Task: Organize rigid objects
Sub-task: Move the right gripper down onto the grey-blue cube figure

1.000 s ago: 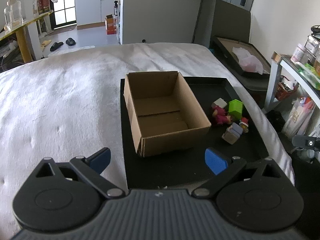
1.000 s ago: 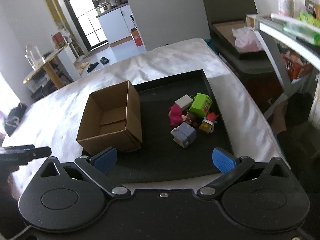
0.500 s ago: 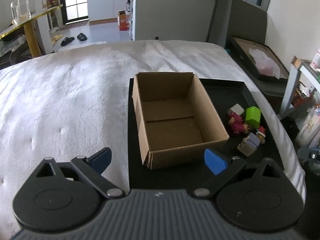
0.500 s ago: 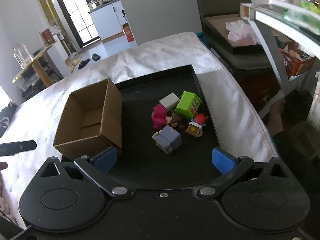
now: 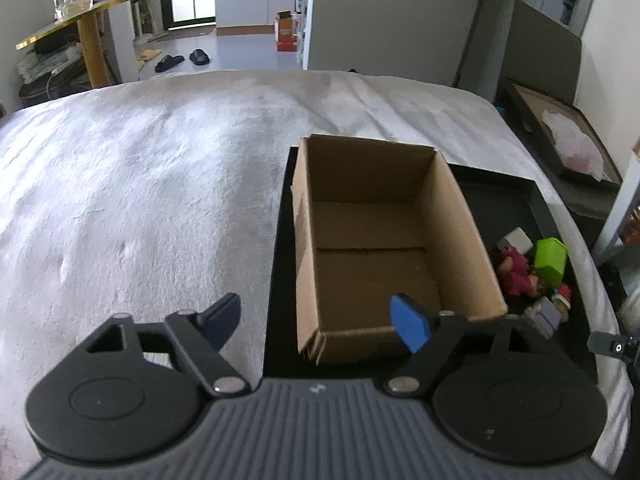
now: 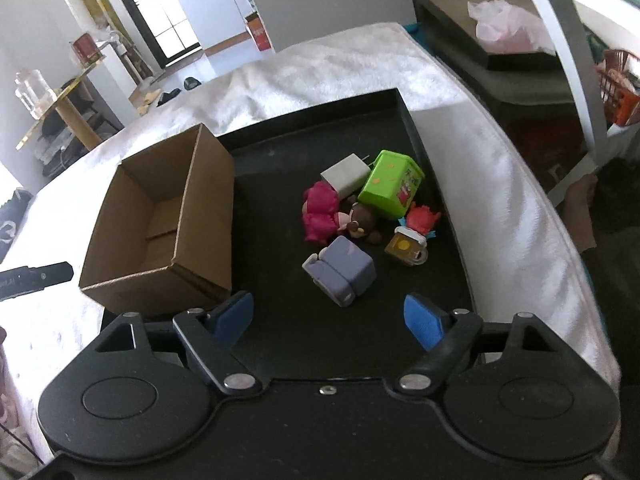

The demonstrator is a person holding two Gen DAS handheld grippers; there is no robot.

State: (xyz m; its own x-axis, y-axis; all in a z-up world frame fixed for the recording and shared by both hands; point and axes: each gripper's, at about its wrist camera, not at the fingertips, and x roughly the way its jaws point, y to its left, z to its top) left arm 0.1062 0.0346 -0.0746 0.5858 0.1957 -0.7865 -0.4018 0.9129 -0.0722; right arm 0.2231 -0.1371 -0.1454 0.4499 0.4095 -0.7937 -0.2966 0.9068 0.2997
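An open cardboard box stands empty on the left part of a black tray. To its right lies a cluster of small toys: a lilac block, a pink figure, a white plug, a green box and a red-haired figure with a mug. My left gripper hovers over the box's near wall, jaws closing with nothing between them. My right gripper sits just short of the lilac block, jaws closing, nothing held.
The tray rests on a white fluffy cover. A second dark tray holding a plastic bag stands off the far right edge, with a shelf beside it. A yellow table is far back left.
Both grippers have come forward and down toward the tray, so box and toys look larger. Both pairs of jaws have narrowed.
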